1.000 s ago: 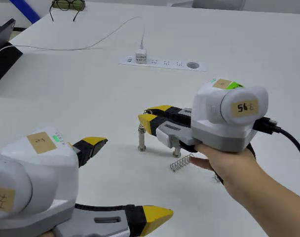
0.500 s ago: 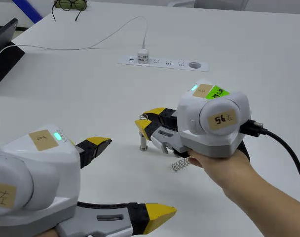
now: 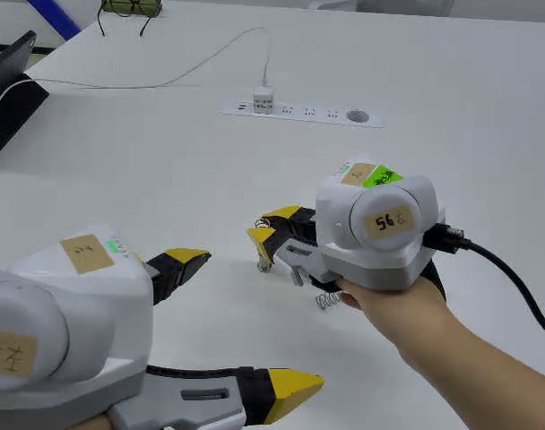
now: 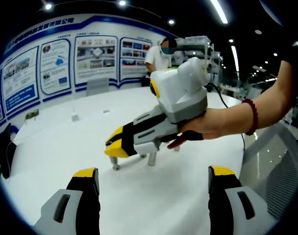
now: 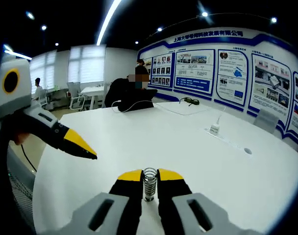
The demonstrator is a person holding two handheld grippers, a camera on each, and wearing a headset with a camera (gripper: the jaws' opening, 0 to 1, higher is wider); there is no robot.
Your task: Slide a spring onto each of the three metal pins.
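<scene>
Now right claw (image 5: 149,175) nips an upright spring (image 5: 149,184) between its tips — left claw (image 4: 153,172) gapes wide over the worktop (image 4: 65,142).

Left tongs (image 4: 154,172) spread wide; right tongs (image 5: 150,175) clamped on spring (image 5: 149,186).

Ceiling strip lights (image 4: 218,11) wash your white table (image 3: 165,170) evenly bright; only a soft shadow lies under your right gripper (image 3: 271,226). Fisheye edges bow the wall posters (image 5: 193,63); focus is crisp.

A loose spring (image 3: 325,300) lies half hidden under the hand (image 3: 402,309).
</scene>
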